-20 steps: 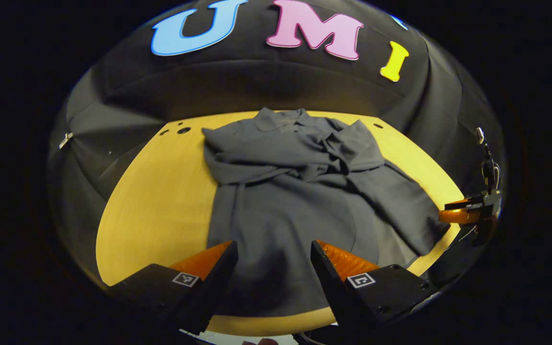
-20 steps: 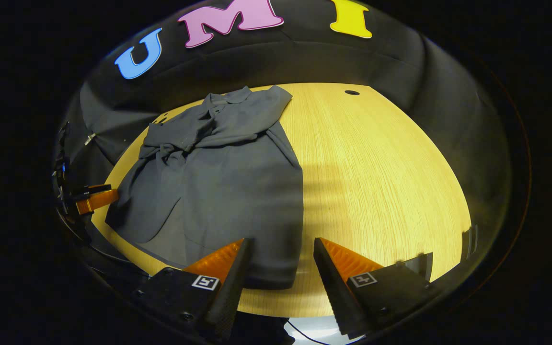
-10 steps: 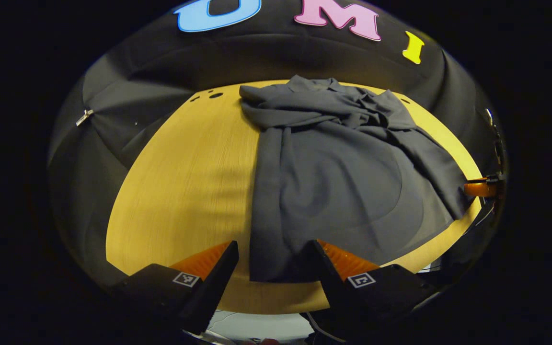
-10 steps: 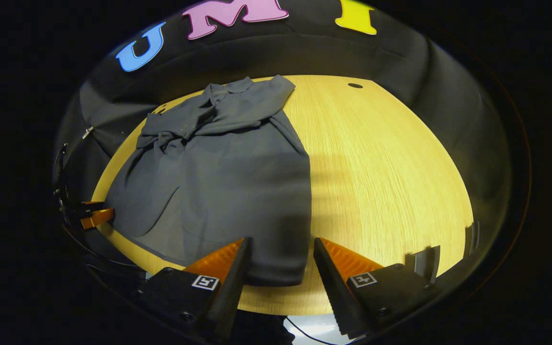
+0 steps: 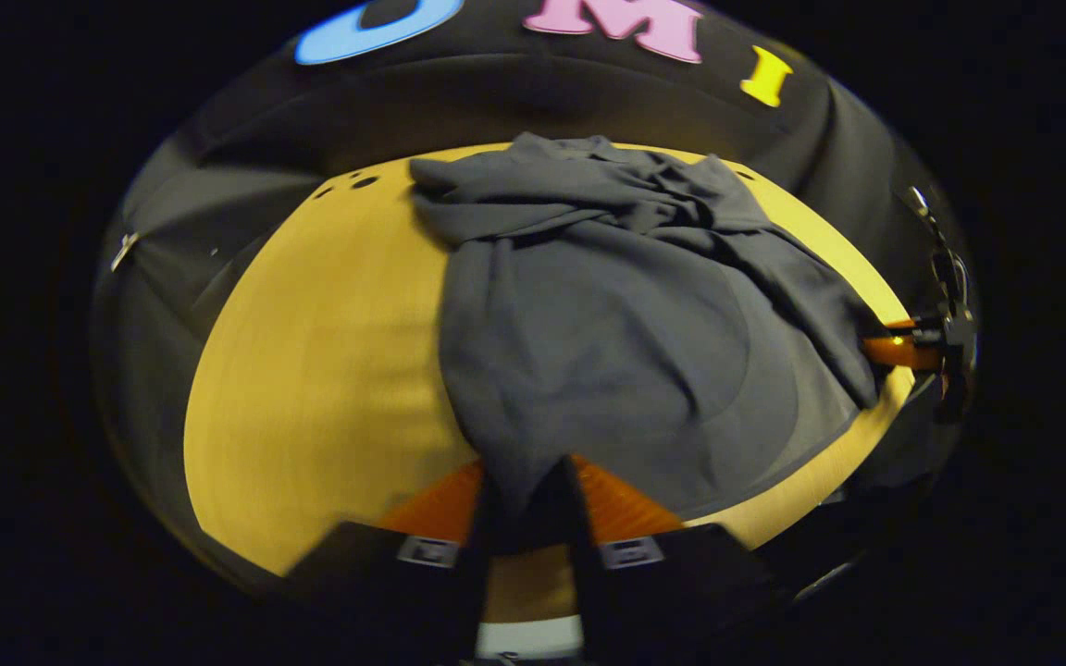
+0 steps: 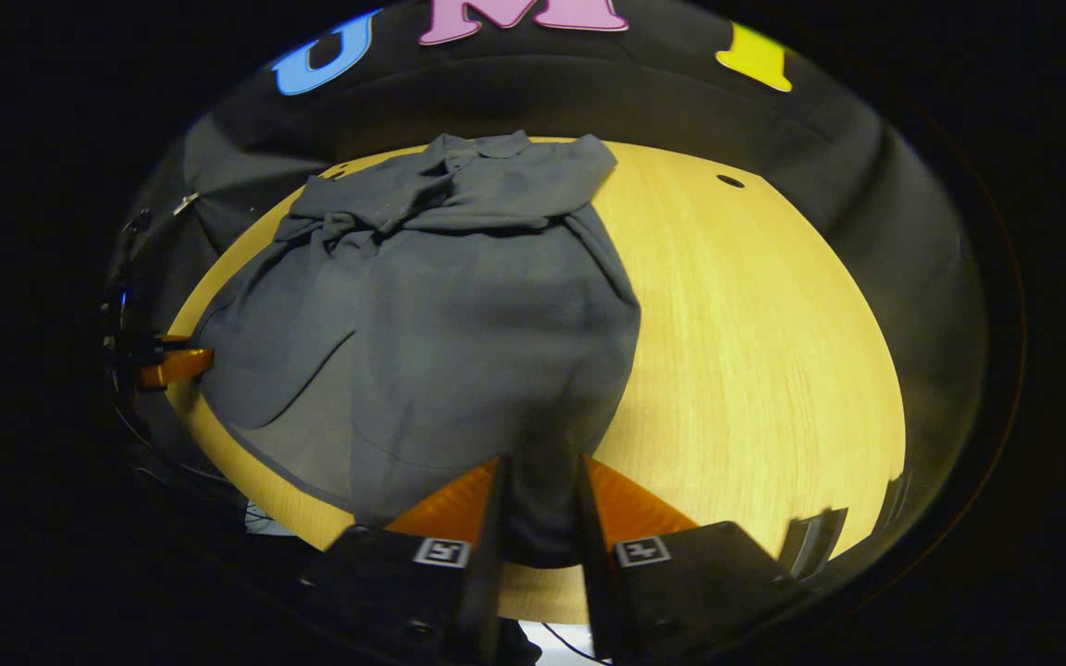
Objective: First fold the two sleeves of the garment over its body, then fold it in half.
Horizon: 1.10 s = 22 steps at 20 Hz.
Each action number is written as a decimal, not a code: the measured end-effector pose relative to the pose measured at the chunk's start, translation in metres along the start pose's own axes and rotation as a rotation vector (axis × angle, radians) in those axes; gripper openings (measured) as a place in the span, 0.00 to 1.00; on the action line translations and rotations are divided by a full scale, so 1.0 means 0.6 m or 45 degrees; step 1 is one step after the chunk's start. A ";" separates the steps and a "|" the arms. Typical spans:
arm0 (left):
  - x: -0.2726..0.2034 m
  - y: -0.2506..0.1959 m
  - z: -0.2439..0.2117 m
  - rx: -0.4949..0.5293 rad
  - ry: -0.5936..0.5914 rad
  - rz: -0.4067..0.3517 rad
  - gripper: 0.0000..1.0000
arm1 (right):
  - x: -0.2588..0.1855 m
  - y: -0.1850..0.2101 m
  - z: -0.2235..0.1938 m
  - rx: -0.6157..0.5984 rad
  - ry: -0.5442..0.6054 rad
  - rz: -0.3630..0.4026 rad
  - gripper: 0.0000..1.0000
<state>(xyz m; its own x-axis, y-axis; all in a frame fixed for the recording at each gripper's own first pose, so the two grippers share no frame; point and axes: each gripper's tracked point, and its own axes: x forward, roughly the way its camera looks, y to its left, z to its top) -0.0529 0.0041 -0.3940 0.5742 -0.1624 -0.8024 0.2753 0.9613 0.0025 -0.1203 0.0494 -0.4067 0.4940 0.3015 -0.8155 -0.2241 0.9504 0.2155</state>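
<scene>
A dark grey garment (image 5: 616, 324) lies on a round yellow wooden table (image 5: 311, 370), its collar at the far side and both sleeves folded across its chest. My left gripper (image 5: 528, 504) is shut on the garment's near left hem corner. In the right gripper view, the garment (image 6: 459, 305) spreads to the left, and my right gripper (image 6: 540, 499) is shut on its near right hem corner. The cloth bunches up between each pair of fingers. Each view catches the other gripper's fingers at the table rim (image 5: 894, 350) (image 6: 174, 365).
Black cloth wall (image 5: 533, 111) curves round the back of the table. Small round holes (image 5: 365, 182) (image 6: 729, 180) sit near the table's far edge. Bare wood (image 6: 755, 351) stretches to the right of the garment and on its left (image 5: 311, 370).
Both grippers went from open, straddling the hem corners, to shut on them. The hem cloth now gathers and rises slightly between the fingers.
</scene>
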 end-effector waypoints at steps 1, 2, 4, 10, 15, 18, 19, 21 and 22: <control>0.007 -0.001 0.005 0.007 -0.003 0.010 0.28 | 0.000 0.000 0.001 -0.037 0.004 0.000 0.29; 0.005 0.006 0.004 -0.003 0.005 0.016 0.07 | 0.006 0.000 -0.001 -0.041 0.030 0.011 0.08; 0.001 0.009 0.006 -0.058 0.017 -0.003 0.06 | -0.004 0.003 -0.002 0.039 0.060 0.041 0.06; -0.048 0.010 -0.034 -0.129 0.037 -0.041 0.06 | -0.041 -0.002 -0.015 0.063 0.054 0.049 0.05; -0.098 -0.006 -0.091 -0.143 0.096 -0.083 0.06 | -0.074 0.010 -0.065 0.060 0.114 0.104 0.05; -0.128 -0.016 -0.115 -0.194 0.123 -0.108 0.06 | -0.110 0.018 -0.085 0.094 0.132 0.141 0.05; -0.139 -0.020 -0.121 -0.205 0.132 -0.115 0.06 | -0.123 0.021 -0.094 0.092 0.139 0.145 0.05; -0.158 -0.023 -0.118 -0.228 0.136 -0.125 0.05 | -0.144 0.022 -0.088 0.119 0.120 0.148 0.05; -0.162 -0.024 -0.107 -0.239 0.127 -0.128 0.05 | -0.156 0.025 -0.075 0.141 0.084 0.154 0.05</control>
<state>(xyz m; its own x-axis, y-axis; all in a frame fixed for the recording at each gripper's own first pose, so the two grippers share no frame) -0.1620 0.0204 -0.3543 0.4698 -0.2453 -0.8480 0.1739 0.9675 -0.1836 -0.2080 0.0317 -0.3513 0.4118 0.4119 -0.8129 -0.1825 0.9112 0.3693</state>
